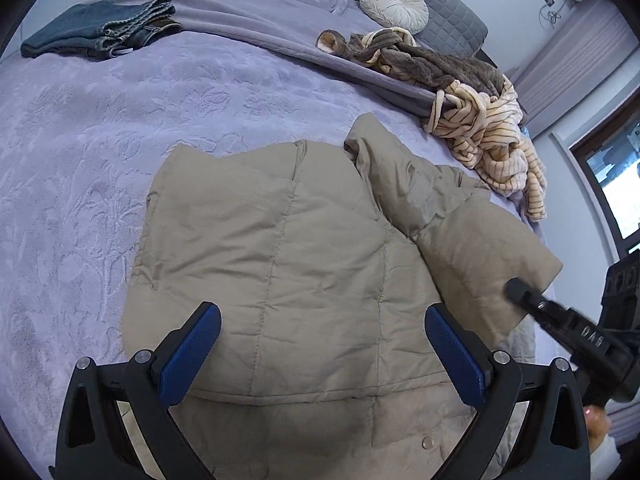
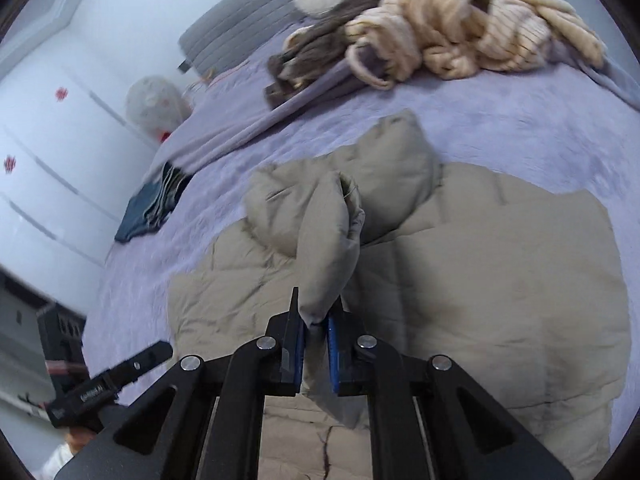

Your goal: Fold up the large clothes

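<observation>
Tan puffer jacket [image 1: 320, 264] spread flat on the lavender bed [image 1: 80, 160], hem cut off at 6 o'clock.
Right gripper [image 2: 316, 344] pinches a sleeve fold; left gripper [image 1: 322, 348] gapes wide, holding nothing. At 3 o'clock, lettering reads "DAB", maybe.

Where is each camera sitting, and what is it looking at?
Left wrist: rides the left gripper, looking down at the tan jacket on the bed; its open fingers and the right gripper show.
Right wrist: rides the right gripper, shut on a jacket sleeve; the left gripper shows.
Shared: jacket, folded jeans, striped clothes pile.
</observation>
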{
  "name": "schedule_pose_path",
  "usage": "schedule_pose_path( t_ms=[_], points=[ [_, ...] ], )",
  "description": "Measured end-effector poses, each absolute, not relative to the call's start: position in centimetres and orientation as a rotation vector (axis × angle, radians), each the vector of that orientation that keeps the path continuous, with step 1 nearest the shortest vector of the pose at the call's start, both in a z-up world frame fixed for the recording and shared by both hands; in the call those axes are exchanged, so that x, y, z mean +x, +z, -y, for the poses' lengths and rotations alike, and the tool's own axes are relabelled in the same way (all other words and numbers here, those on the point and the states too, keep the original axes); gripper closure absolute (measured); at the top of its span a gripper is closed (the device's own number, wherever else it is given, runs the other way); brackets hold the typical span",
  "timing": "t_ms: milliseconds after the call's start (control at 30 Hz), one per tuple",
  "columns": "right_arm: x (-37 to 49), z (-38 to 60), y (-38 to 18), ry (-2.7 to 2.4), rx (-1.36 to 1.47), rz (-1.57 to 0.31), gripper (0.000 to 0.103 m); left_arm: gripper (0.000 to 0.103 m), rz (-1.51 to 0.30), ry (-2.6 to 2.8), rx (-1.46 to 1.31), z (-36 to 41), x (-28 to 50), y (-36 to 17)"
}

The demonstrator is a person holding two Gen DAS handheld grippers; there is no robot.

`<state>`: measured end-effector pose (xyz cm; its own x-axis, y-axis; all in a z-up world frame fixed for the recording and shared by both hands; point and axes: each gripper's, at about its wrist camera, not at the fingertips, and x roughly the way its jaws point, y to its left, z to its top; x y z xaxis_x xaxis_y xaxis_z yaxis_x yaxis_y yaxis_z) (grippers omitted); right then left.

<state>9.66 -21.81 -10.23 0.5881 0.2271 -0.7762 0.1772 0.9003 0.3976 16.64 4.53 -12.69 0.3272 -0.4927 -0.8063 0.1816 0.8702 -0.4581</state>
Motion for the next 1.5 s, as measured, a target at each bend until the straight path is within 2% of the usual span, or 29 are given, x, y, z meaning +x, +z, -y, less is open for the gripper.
schedule_pose_path(
  t_ms=[133, 167, 200, 267, 433, 567, 633, 667, 700, 767, 833, 867, 900, 933, 1100, 1233, 1300, 1333, 1367, 1433, 1467, 1500],
  points=[
    [9.9, 16.5, -12.1, 0.106, 0.313, -1.054, 0.089, 0.001, -1.164, -0.546, -0.437, -5.1, 17.0, -12.2],
    [9.5, 15.7, -12.7, 0.124, 0.290, -1.090, 0.078, 0.001, -1.168, -0.570, -0.457, -4.9, 17.1, -12.2],
    [9.3, 15.0, -13.3, 0.147, 0.282, -1.119, 0.061, 0.001, -1.173, -0.588, -0.469, -4.6, 17.2, -12.2],
    [8.1, 14.9, -13.9, 0.178, 0.299, -1.150, 0.037, 0.001, -1.189, -0.614, -0.461, -3.5, 17.4, -12.4],
    [4.7, 18.8, -13.8, 0.144, 0.411, -1.182, 0.036, 0.001, -1.247, -0.650, -0.397, -0.3, 17.2, -14.0],
    [1.0, 26.1, -14.8, 0.023, 0.657, -1.196, 0.036, 0.001, -1.291, -0.648, -0.357, 2.0, 17.6, -15.8],
    [-1.5, 30.2, -15.6, -0.049, 0.821, -1.164, 0.036, 0.013, -1.306, -0.658, -0.341, 3.0, 17.7, -16.5],
    [-2.6, 32.3, -16.1, -0.089, 0.909, -1.132, 0.036, 0.034, -1.323, -0.668, -0.336, 3.6, 17.8, -17.0],
    [-3.7, 34.1, -16.4, -0.124, 0.991, -1.087, 0.036, 0.061, -1.342, -0.680, -0.338, 4.2, 17.9, -17.5],
    [-5.4, 37.1, -17.0, -0.185, 1.109, -0.997, 0.036, 0.092, -1.361, -0.708, -0.352, 4.9, 17.9, -18.1],
    [-6.3, 39.5, -17.4, -0.250, 1.191, -0.921, 0.036, 0.092, -1.308, -0.691, -0.331, 5.0, 17.4, -17.2],
    [-6.3, 40.5, -17.4, -0.276, 1.209, -0.897, 0.045, 0.092, -1.281, -0.690, -0.323, 4.9, 17.1, -16.6],
    [-6.2, 41.3, -17.3, -0.313, 1.201, -0.891, 0.083, 0.092, -1.259, -0.689, -0.319, 4.7, 16.8, -16.0],
    [-5.9, 41.9, -17.1, -0.332, 1.180, -0.893, 0.099, 0.092, -1.244, -0.688, -0.309, 4.5, 16.5, -15.6],
    [-3.7, 41.6, -15.1, -0.303, 0.962, -0.915, 0.099, 0.092, -1.268, -0.625, -0.204, 3.4, 15.6, -16.7],
    [-3.4, 41.7, -18.0, -0.330, 0.965, -0.994, 0.098, 0.088, -1.284, -0.540, -0.181, 2.6, 15.7, -18.0],
    [-4.2, 42.1, -18.3, -0.322, 1.031, -0.978, 0.098, 0.072, -1.254, -0.476, -0.140, 2.0, 15.6, -17.2],
    [-4.4, 42.2, -18.1, -0.311, 1.040, -0.984, 0.095, 0.067, -1.232, -0.450, -0.104, 1.8, 15.5, -16.7],
    [-4.6, 42.1, -17.8, -0.296, 1.030, -1.011, 0.090, 0.056, -1.207, -0.423, -0.066, 1.6, 15.4, -16.2],
    [-4.7, 41.3, -16.7, -0.241, 0.968, -1.075, 0.071, 0.056, -1.168, -0.407, -0.030, 1.1, 15.4, -15.1],
    [-5.0, 40.8, -15.7, -0.206, 0.918, -1.089, 0.052, 0.056, -1.160, -0.414, -0.037, 0.7, 15.4, -14.6],
    [-5.3, 40.4, -14.6, -0.168, 0.874, -1.079, 0.042, 0.056, -1.151, -0.424, -0.055, 0.4, 15.6, -14.0]
  ],
)
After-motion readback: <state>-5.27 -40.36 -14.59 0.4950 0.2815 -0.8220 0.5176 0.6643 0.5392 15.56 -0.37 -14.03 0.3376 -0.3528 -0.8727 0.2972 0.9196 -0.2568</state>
